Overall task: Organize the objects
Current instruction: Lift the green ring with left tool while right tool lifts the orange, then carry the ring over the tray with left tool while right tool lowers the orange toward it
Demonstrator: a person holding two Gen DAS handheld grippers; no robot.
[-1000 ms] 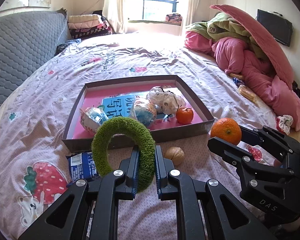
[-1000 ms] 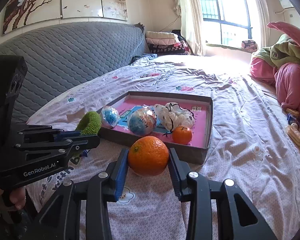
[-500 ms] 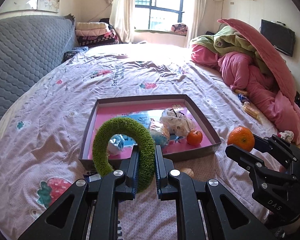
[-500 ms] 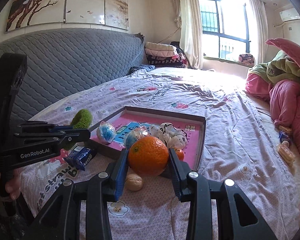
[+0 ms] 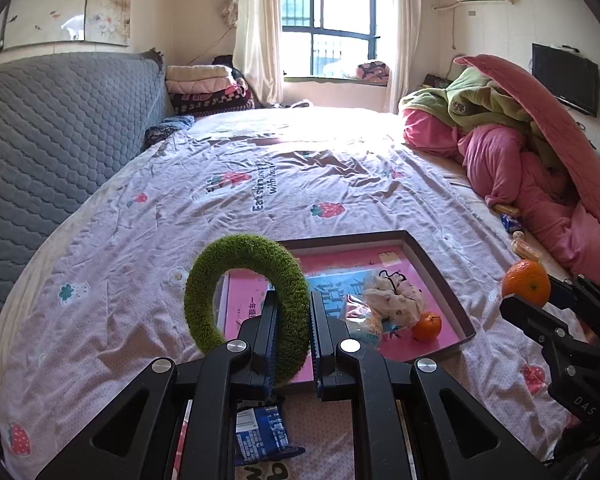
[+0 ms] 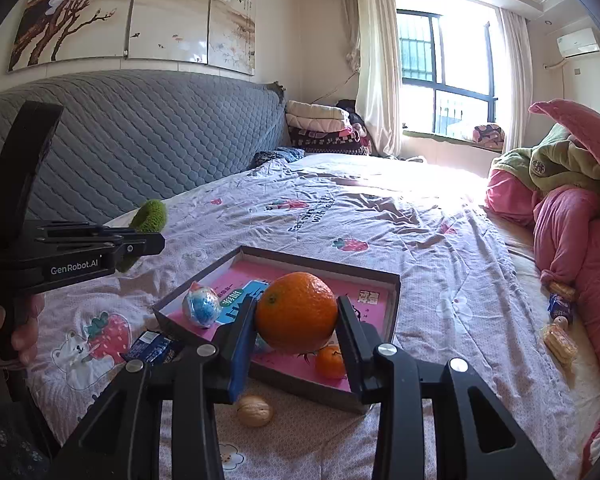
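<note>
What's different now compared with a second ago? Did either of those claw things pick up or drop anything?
Both lifted higher above the bed. The left gripper still clamps the green ring; the right gripper still holds the big orange. Nothing was dropped. The tray, small orange and walnut stayed put.

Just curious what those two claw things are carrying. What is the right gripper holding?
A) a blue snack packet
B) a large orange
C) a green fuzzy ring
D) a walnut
B: the right gripper is shut on the large orange, held above the tray; the green fuzzy ring is in the left gripper.
</note>
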